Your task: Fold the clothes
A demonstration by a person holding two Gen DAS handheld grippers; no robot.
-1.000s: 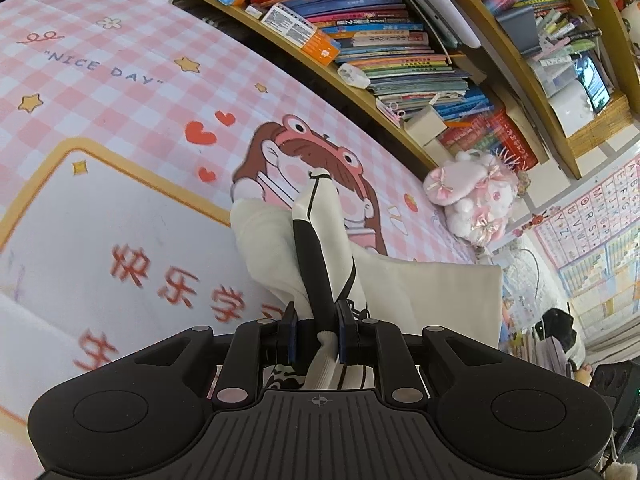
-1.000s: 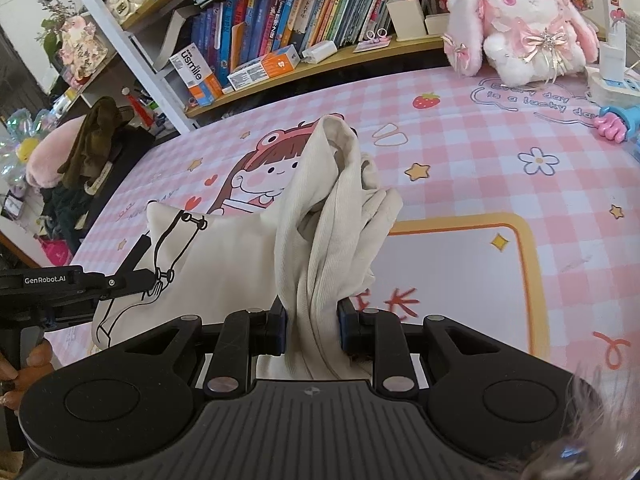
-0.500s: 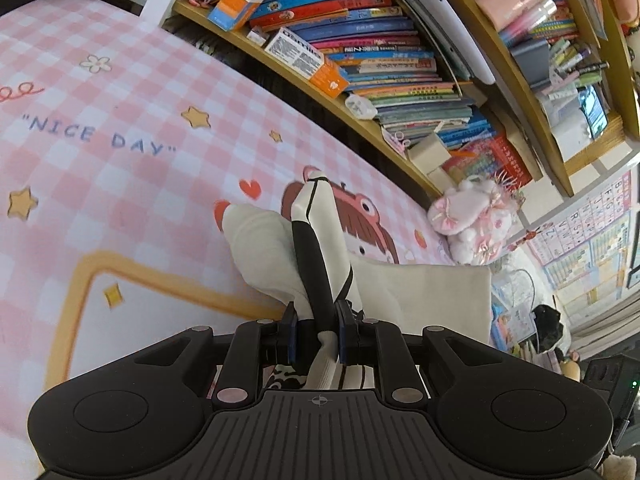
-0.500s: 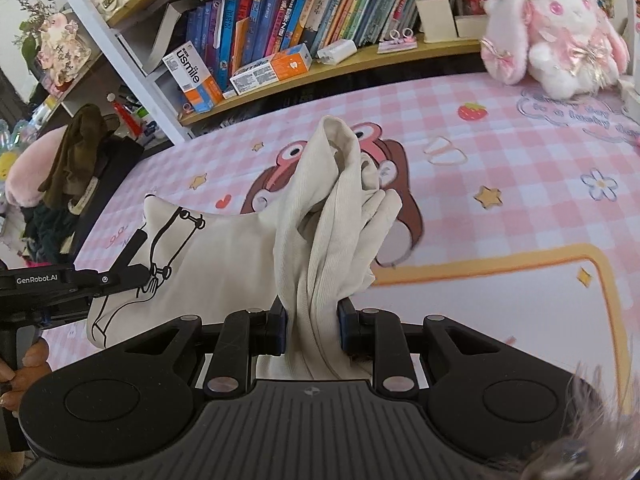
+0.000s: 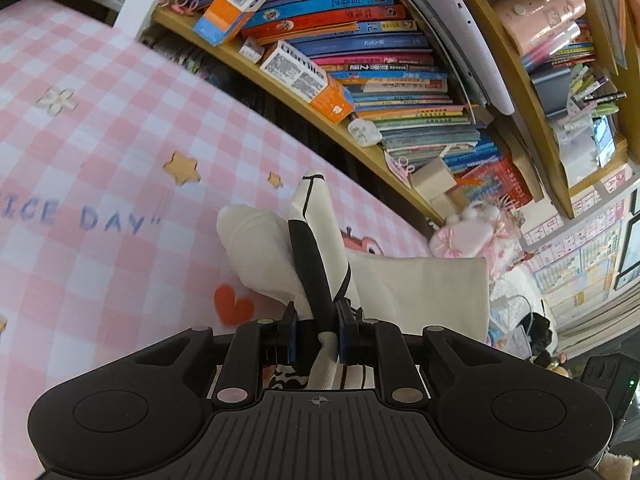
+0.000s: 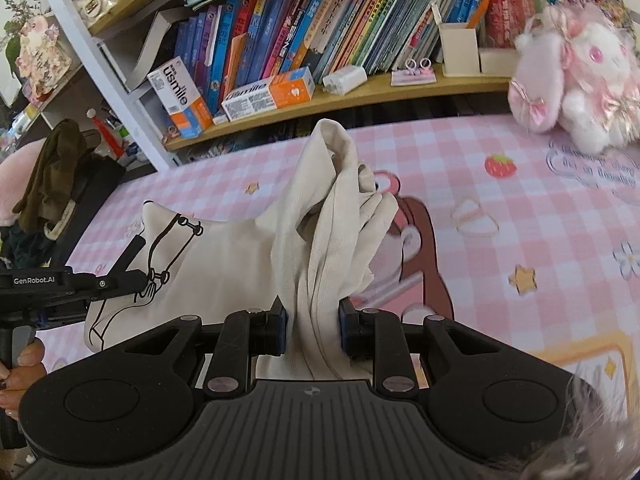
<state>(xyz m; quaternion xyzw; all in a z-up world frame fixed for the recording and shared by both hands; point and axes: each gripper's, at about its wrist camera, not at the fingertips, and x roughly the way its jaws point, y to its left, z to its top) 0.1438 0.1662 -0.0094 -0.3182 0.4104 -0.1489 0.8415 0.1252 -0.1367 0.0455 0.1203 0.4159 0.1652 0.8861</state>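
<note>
As both grippers carry it toward the bookshelf (image 6: 360,92), the cream garment (image 6: 320,240) stays clenched between the right gripper (image 6: 312,332) jaws and the left gripper (image 5: 316,332) jaws, lifted off the surface (image 6: 520,200); the fold is advancing.

Both tongs point downward and forward, side by side. The left tongs (image 5: 317,330) are clamped on cloth, and the right tongs (image 6: 312,330) likewise. A hand (image 6: 18,376) grips the left handle
</note>
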